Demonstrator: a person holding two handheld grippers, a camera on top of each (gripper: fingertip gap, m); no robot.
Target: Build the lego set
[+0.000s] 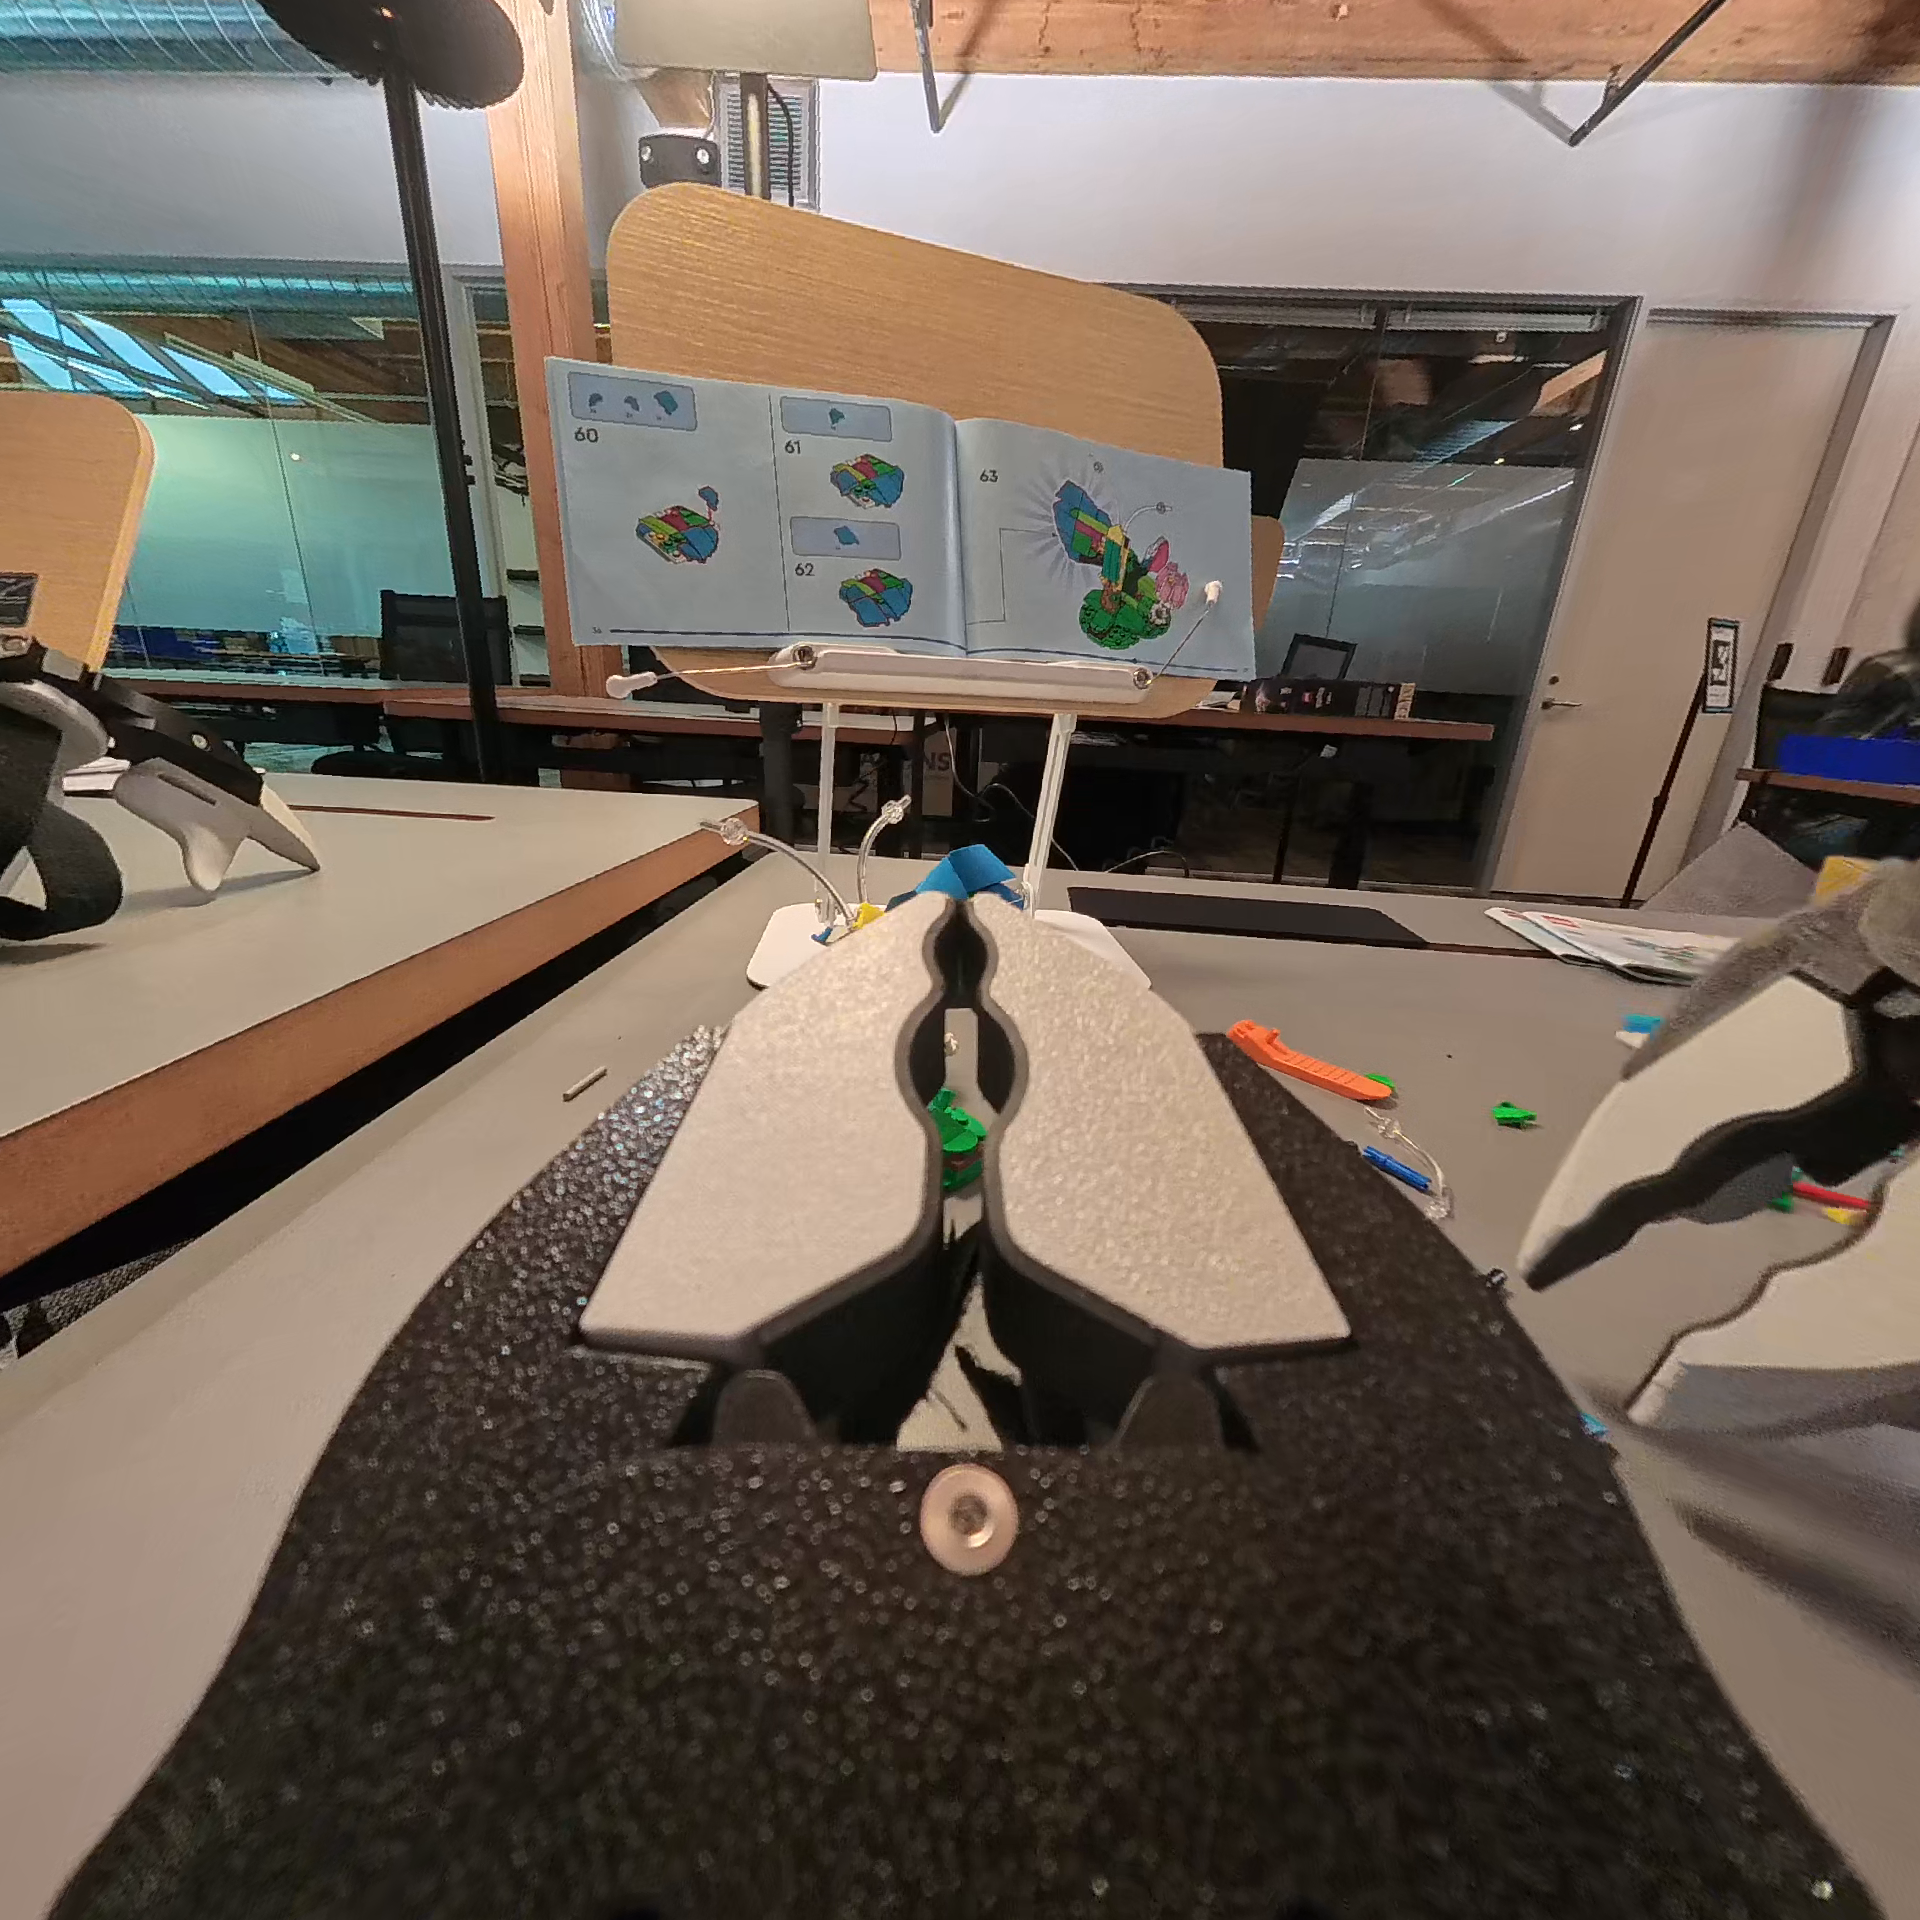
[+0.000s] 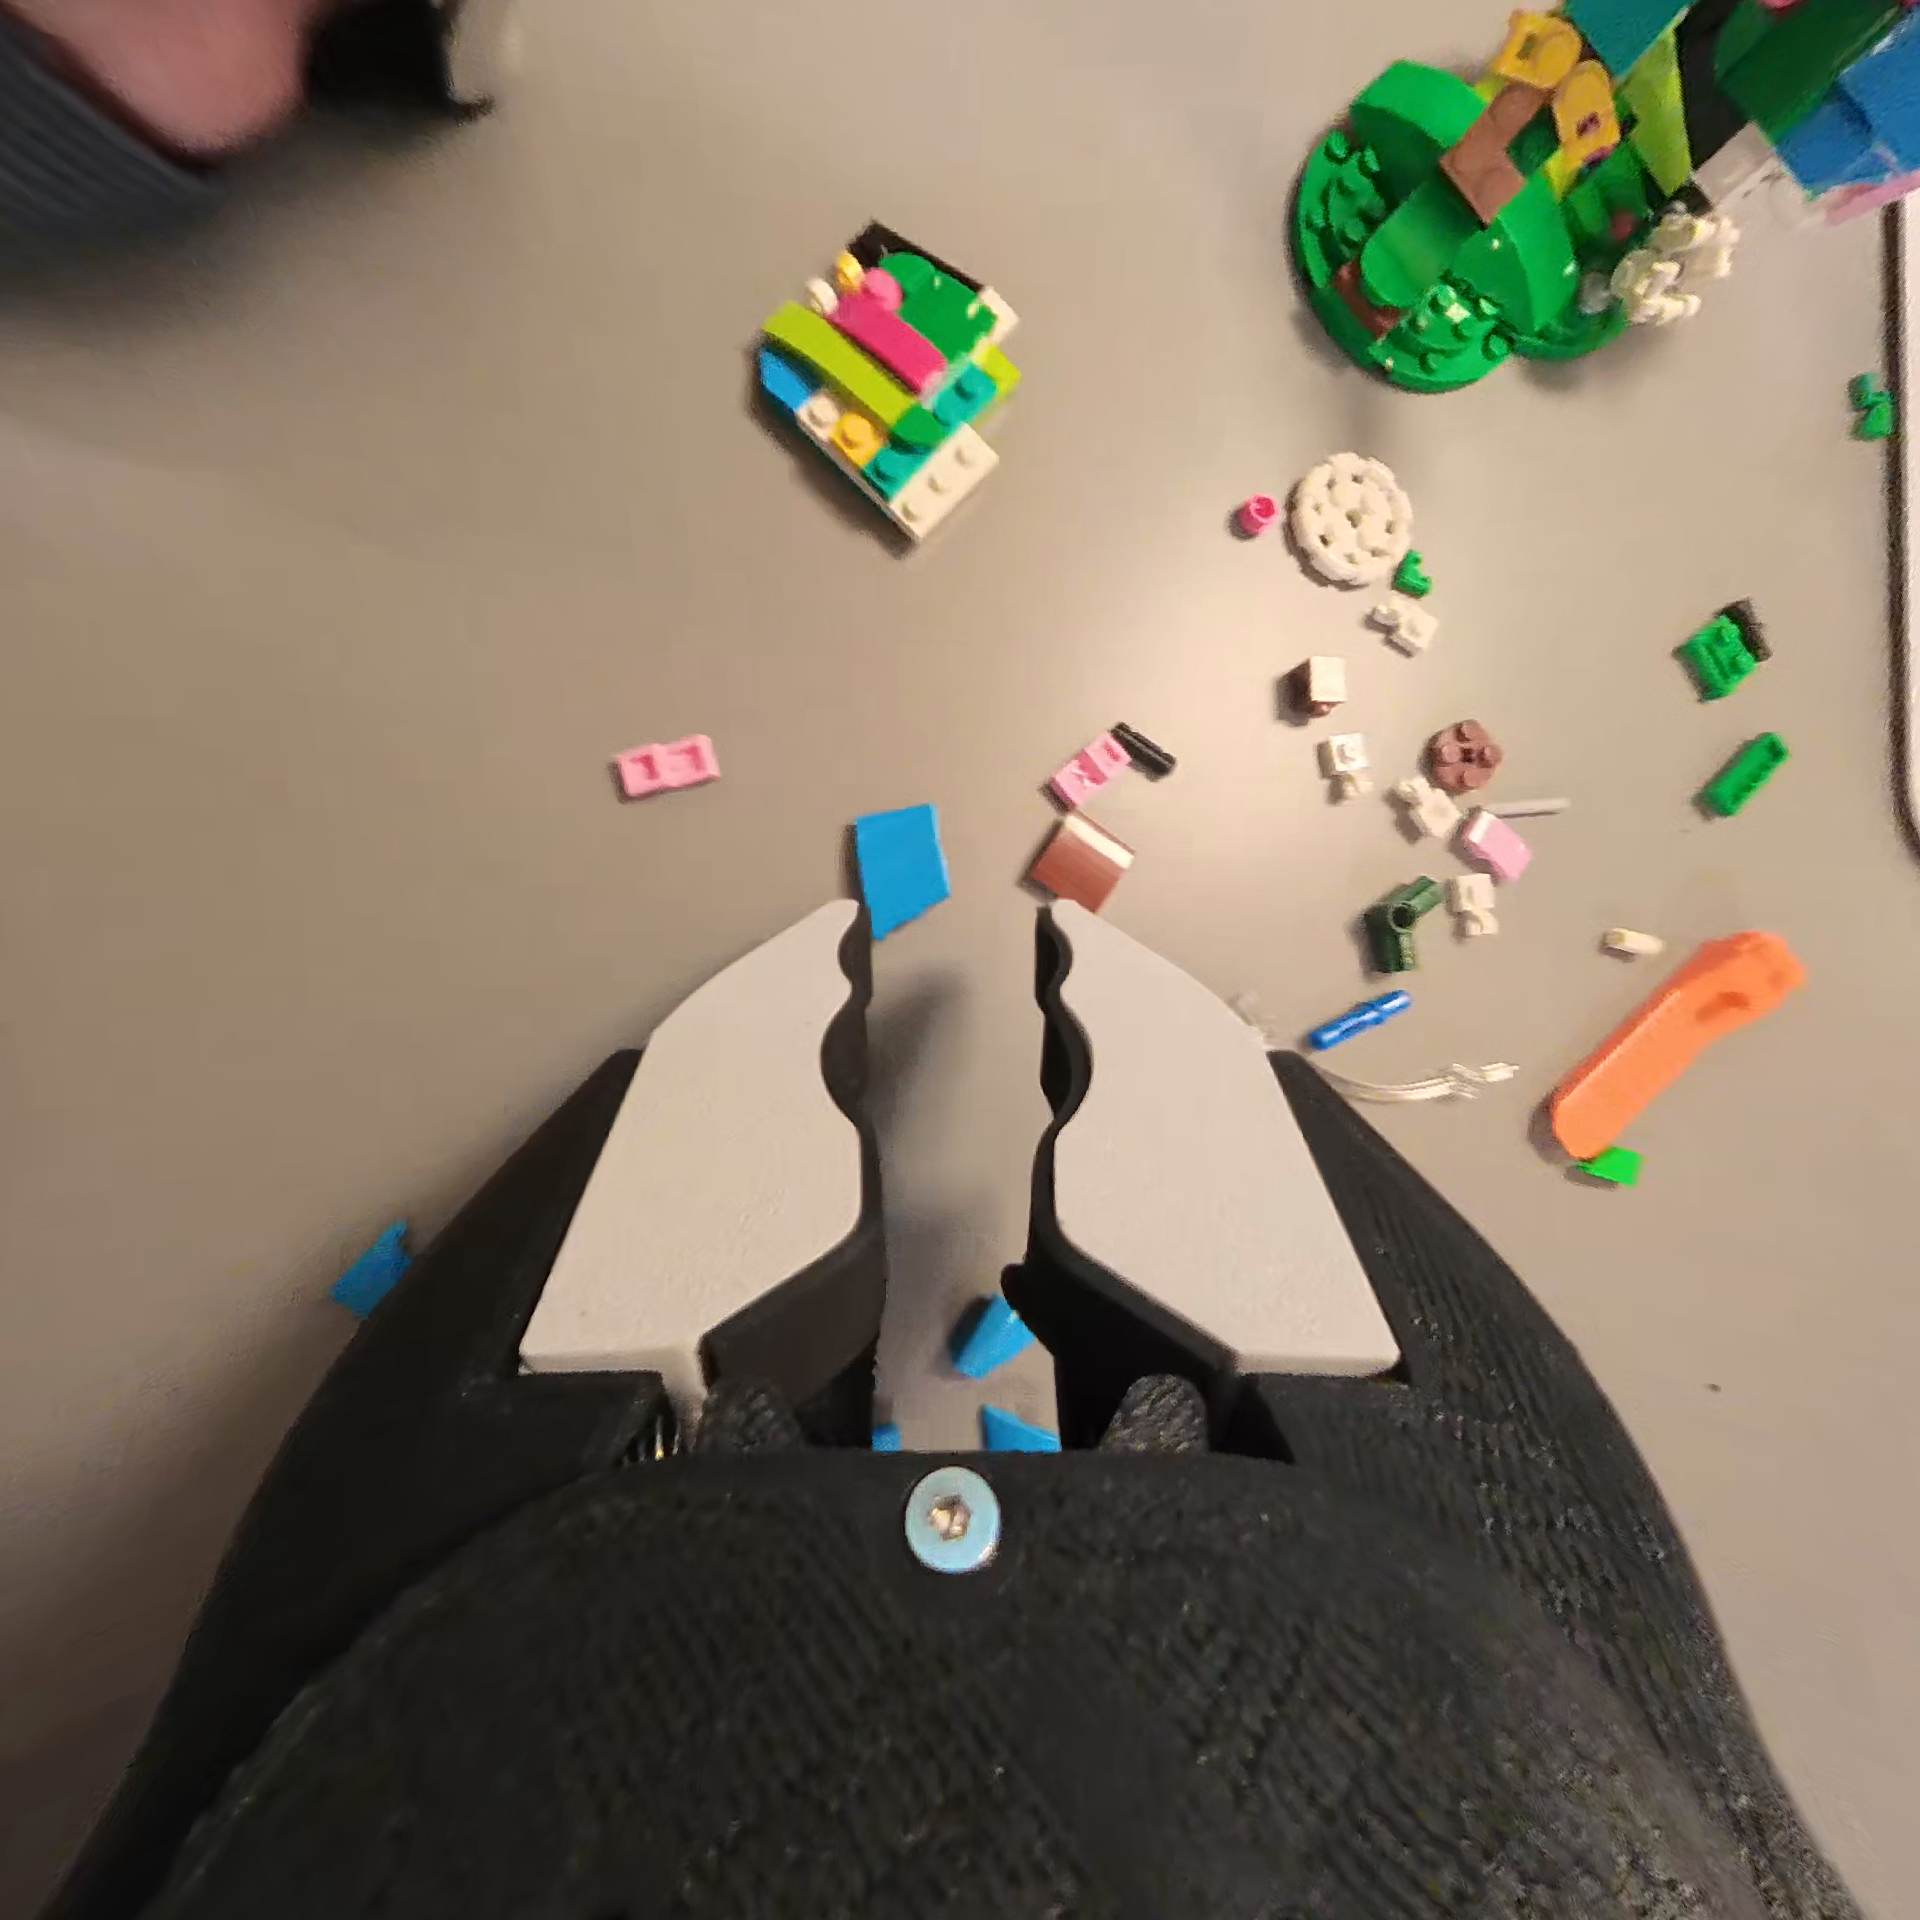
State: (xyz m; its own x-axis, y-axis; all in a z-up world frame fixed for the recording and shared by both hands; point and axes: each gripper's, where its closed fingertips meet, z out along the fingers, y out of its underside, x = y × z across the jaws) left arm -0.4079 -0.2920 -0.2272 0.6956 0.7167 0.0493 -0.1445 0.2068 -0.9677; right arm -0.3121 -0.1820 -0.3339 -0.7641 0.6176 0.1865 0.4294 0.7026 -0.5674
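Observation:
My left gripper (image 1: pixel 971 912) is shut at the tips on the upper part of the butterfly lego model; a blue wing (image 1: pixel 961 873) and clear antennae (image 1: pixel 800 868) stick out beyond it, and the green base (image 1: pixel 956 1132) shows through the finger gap. The model (image 2: pixel 1455 239) stands at the top right of the right wrist view. My right gripper (image 2: pixel 951 914) is open and empty just above the grey table (image 2: pixel 416 623). A blue wedge tile (image 2: pixel 902 868) lies just off its left fingertip. A multicoloured wing sub-assembly (image 2: pixel 888 384) lies farther ahead. The right gripper (image 1: pixel 1579 1174) also shows in the left wrist view.
Loose small pieces lie to the right, with an orange brick separator (image 2: pixel 1673 1039), a pink plate (image 2: pixel 665 769), a brown piece (image 2: pixel 1081 862) and blue wedges (image 2: pixel 992 1340) under the gripper. The instruction booklet (image 1: pixel 894 530) stands open on a wooden stand. A spare gripper (image 1: pixel 156 810) rests on the left table. My right fingertips sit around 20 centimetres from my left ones. Left tips and right tips are each some 15 centimetres from the model (image 2: pixel 1455 239).

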